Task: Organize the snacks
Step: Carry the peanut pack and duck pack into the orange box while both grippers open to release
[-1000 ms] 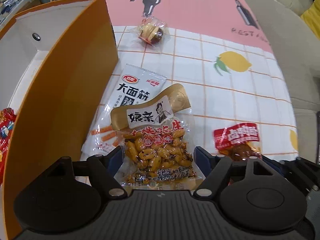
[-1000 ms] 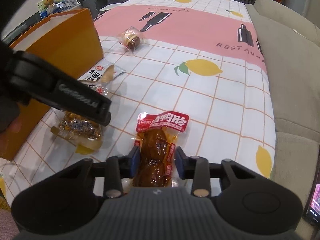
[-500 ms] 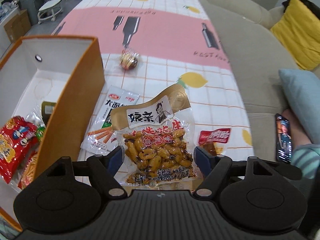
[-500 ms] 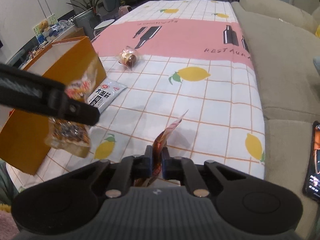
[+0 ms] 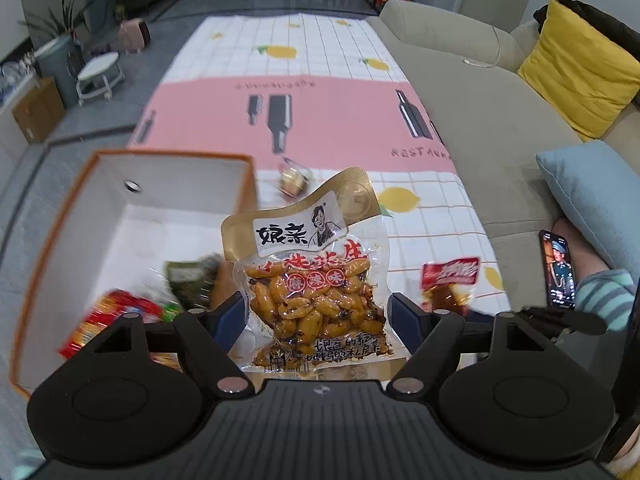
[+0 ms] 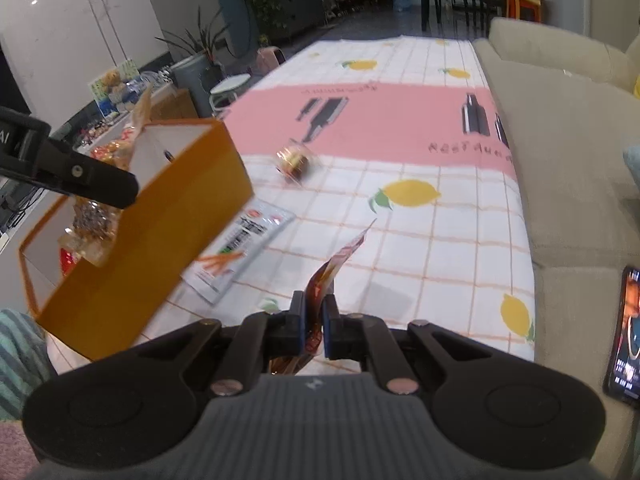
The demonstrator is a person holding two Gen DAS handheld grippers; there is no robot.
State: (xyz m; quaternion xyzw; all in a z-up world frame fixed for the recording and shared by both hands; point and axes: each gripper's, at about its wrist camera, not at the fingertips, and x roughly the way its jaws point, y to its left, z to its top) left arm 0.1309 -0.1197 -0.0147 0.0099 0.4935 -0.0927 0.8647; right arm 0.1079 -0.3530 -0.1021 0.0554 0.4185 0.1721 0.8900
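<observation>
The left gripper (image 5: 316, 316) clamps the peanut packet (image 5: 316, 300) above the orange box (image 6: 160, 216); the right gripper (image 6: 314, 322) pinches the red meat pouch (image 6: 336, 264) over the bench (image 6: 440, 240). Both seem mid-carry; next, release into the box, then collect the white packet (image 6: 240, 248) and round sweet (image 6: 292, 162) beyond.

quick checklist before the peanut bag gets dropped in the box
1. Left gripper grips peanut bag: ok.
2. Bag lifted off the table: ok.
3. Bag over the box opening: ok, as the right wrist view shows it.
4. Room left in the box: ok, bare white floor shows.
5. Right gripper clear of the box: ok, it is shut on the red packet over the tablecloth.
</observation>
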